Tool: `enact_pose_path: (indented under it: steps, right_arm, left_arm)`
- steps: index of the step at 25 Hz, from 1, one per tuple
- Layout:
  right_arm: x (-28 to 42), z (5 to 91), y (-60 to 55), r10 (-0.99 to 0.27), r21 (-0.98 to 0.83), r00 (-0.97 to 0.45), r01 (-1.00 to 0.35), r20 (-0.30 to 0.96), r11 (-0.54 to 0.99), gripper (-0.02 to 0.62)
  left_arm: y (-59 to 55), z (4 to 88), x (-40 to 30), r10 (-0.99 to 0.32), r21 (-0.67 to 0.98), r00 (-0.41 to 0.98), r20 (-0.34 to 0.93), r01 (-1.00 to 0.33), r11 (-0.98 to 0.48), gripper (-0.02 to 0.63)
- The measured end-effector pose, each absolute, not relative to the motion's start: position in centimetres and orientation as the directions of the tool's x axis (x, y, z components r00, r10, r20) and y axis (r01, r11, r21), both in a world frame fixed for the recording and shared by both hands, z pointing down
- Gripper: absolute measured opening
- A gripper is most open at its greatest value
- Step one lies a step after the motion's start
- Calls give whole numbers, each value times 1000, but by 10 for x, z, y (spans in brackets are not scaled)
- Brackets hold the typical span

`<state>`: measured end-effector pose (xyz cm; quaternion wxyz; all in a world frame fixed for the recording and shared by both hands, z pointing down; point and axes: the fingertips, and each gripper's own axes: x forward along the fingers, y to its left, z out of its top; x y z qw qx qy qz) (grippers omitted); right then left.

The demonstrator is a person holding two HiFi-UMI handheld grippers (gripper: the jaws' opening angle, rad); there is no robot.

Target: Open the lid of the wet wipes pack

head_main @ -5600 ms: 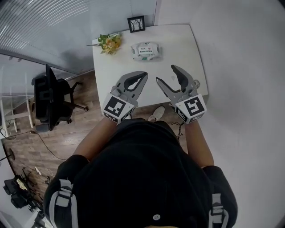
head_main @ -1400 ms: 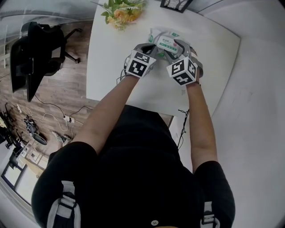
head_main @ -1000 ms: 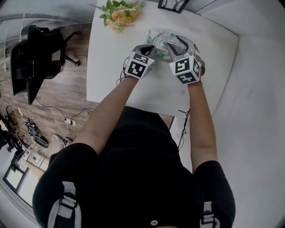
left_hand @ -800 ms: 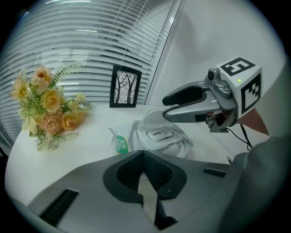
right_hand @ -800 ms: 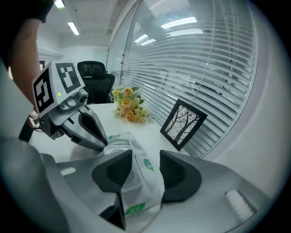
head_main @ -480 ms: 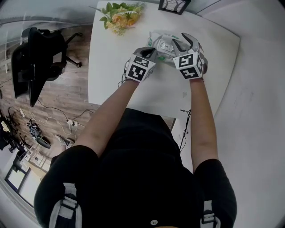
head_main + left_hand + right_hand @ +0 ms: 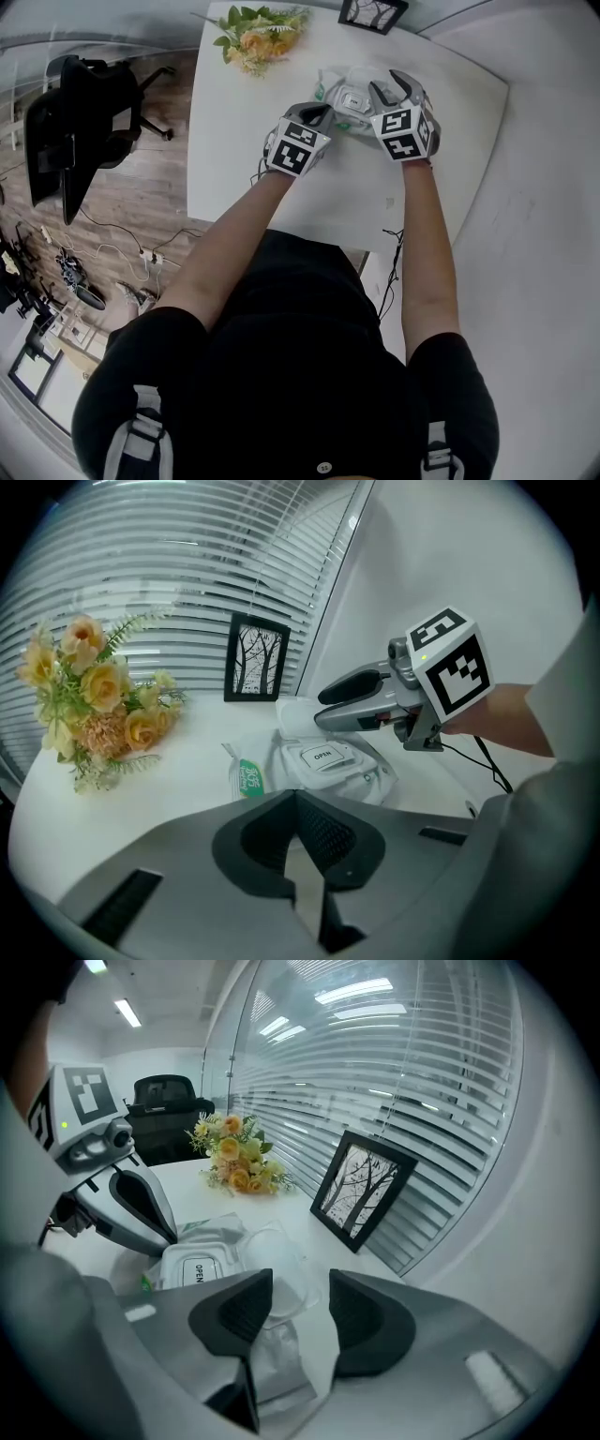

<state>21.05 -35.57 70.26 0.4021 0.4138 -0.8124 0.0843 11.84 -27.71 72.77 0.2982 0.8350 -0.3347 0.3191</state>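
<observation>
Lying toward the far side of the white counter (image 7: 244, 150), the soft white pack of wet wipes (image 7: 345, 96) has its white panel printed "OPEN" facing up. The left gripper (image 7: 319, 113) sits at the pack's near left edge with its fingers clenched together. Whether they pinch any wrapper I cannot tell. The right gripper (image 7: 384, 87) reaches over the pack's right end, its fingers spread apart. A raised translucent plastic flap (image 7: 272, 1262) and the crinkled end of the wrapper show in the gap between them, with neither pad visibly pressing on them. A bunch of yellow and peach flowers (image 7: 255, 33) lies at the far left corner, and a black picture frame (image 7: 373, 11) with a tree print stands behind the pack. A black office chair (image 7: 75, 112) stands on the wooden floor to the left.
</observation>
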Motion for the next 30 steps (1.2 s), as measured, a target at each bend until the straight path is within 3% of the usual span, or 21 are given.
enact_pose_path:
  steps: [10, 30]
  right_arm:
    - [213, 684, -343, -622, 171, -350, -764, 700, 623, 199]
    - [195, 533, -260, -727, 71, -497, -801, 473, 594, 186]
  left_arm:
    - [-271, 708, 109, -379, 290, 598, 706, -733, -616, 2]
    - [-251, 553, 104, -556, 220, 733, 392, -662, -717, 1]
